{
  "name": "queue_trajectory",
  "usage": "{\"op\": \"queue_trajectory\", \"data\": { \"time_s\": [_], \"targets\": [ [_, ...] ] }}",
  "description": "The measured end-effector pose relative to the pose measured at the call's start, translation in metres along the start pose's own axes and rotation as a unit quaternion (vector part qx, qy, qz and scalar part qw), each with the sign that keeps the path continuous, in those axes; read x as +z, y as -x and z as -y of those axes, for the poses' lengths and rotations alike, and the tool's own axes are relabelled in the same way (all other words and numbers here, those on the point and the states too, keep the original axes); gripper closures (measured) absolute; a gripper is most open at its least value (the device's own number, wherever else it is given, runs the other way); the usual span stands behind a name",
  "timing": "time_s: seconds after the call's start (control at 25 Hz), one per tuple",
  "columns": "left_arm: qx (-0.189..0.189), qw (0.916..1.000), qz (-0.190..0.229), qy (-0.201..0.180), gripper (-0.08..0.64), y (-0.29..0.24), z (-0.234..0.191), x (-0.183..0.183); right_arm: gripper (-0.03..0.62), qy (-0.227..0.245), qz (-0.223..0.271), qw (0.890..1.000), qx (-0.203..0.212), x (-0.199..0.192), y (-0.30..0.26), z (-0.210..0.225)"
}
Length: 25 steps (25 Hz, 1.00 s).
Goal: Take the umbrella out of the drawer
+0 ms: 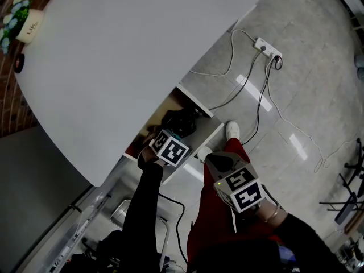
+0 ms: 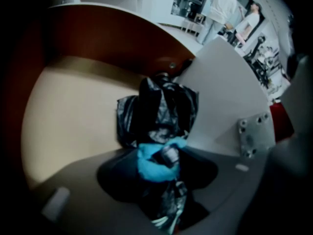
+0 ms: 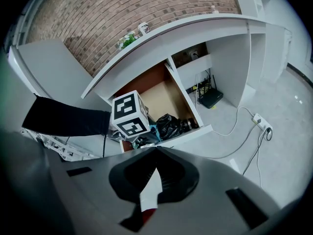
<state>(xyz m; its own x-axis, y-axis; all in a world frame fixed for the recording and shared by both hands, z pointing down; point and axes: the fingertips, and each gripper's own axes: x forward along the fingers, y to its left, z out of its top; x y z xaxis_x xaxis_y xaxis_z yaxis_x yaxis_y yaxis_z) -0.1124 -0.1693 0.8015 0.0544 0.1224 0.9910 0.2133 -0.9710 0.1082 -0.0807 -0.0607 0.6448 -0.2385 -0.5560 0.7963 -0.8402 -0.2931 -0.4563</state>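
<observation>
The drawer [image 1: 196,104] under the white desk [image 1: 114,50] stands pulled out. In it lies the folded black umbrella [image 2: 159,109], also seen in the head view [image 1: 181,120] and in the right gripper view [image 3: 170,125]. My left gripper [image 2: 164,158] points straight down into the drawer, and its blue pads [image 2: 146,165] press on a grey part at the umbrella's near end. Only its marker cube [image 1: 170,148] shows from above. My right gripper [image 3: 149,192] hangs back over the red trouser leg [image 1: 219,209], jaws together, with nothing in them.
The drawer's beige bottom [image 2: 73,111] is bare to the left of the umbrella. A power strip [image 1: 268,49] with cables lies on the grey floor. A router [image 3: 211,98] sits under the desk. A flower pot [image 1: 29,26] stands on the desk's far corner. People [image 2: 222,6] stand far off.
</observation>
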Motion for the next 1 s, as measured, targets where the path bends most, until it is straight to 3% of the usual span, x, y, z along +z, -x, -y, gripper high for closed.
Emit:
{"op": "queue_trajectory", "data": {
  "time_s": [1.0],
  "targets": [
    [0.056,0.9912,0.113,0.041,0.342,0.124,0.012,0.017,0.594,0.033,0.041,0.998,-0.022,0.028,0.046,-0.006]
  ]
}}
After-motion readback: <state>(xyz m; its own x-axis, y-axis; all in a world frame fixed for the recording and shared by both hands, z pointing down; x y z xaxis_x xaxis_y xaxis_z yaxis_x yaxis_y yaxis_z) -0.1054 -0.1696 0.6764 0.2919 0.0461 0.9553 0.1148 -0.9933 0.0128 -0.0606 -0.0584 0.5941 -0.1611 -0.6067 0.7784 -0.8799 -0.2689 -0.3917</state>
